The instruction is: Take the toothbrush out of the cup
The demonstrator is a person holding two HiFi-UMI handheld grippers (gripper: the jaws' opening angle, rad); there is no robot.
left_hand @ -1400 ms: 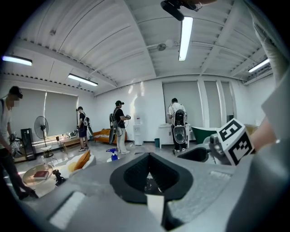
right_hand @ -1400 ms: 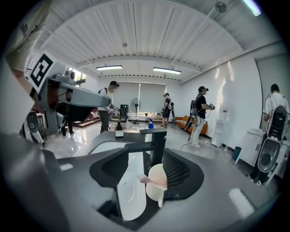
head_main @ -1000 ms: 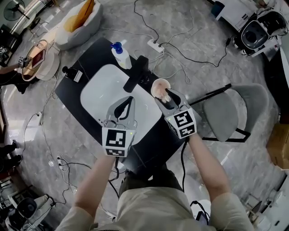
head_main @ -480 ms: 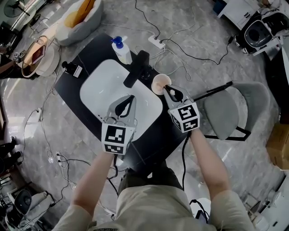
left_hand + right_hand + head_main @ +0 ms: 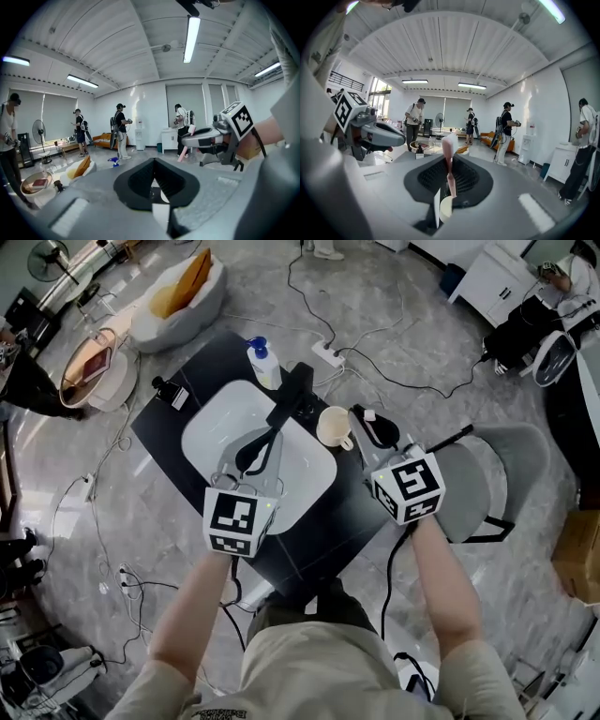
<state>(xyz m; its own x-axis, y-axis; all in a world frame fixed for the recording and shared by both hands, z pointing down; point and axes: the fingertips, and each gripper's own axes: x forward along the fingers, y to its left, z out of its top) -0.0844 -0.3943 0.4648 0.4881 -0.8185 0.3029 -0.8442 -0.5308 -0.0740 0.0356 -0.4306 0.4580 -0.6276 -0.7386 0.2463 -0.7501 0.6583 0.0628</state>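
The right hand-held gripper [image 5: 364, 420] has just closed its jaws and pinches the pink toothbrush [image 5: 448, 157] by its handle. The brush stands nearly upright between the fingertips, its pale head toward twelve o'clock in the right gripper view and the handle running down to six. In the head view the cream cup [image 5: 333, 427] stands on the black bench [image 5: 183, 399] just beside this hand-held gripper, at its nine o'clock; whether the handle's lower end is clear of the rim cannot be told.

The left hand-held gripper [image 5: 272, 435] has its jaw tips pressed together with nothing between them, and hangs over the white basin [image 5: 211, 427], at about eight o'clock from the cup.

Further out, a black faucet [image 5: 291, 395] lies at eleven o'clock from the cup, and a blue-topped pump bottle [image 5: 265, 365] beyond it.

Count: two hand-held grippers, one toothbrush, one cup, one basin, one faucet, one pump bottle.
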